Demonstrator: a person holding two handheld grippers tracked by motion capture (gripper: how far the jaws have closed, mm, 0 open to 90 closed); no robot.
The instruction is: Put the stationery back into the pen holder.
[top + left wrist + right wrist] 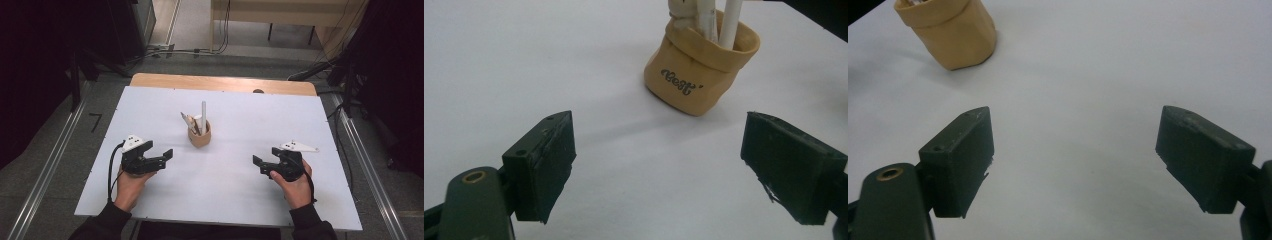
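A small tan pot (199, 135) stands near the middle of the white table top (225, 115), holding a white stick (203, 116) and a couple of pencil-like items. In the left gripper view the pot (699, 75) carries dark script lettering and sits ahead and to the right. In the right gripper view the pot (950, 32) is at the upper left. My left gripper (161, 152) rests at the table's left, open and empty (659, 167). My right gripper (266, 159) rests at the right, open and empty (1075, 160).
The white board lies on a wooden table (220, 82) whose far edge shows. Metal rails (45, 165) run along both sides on the floor. Cables (165, 50) and dark equipment stand beyond the table.
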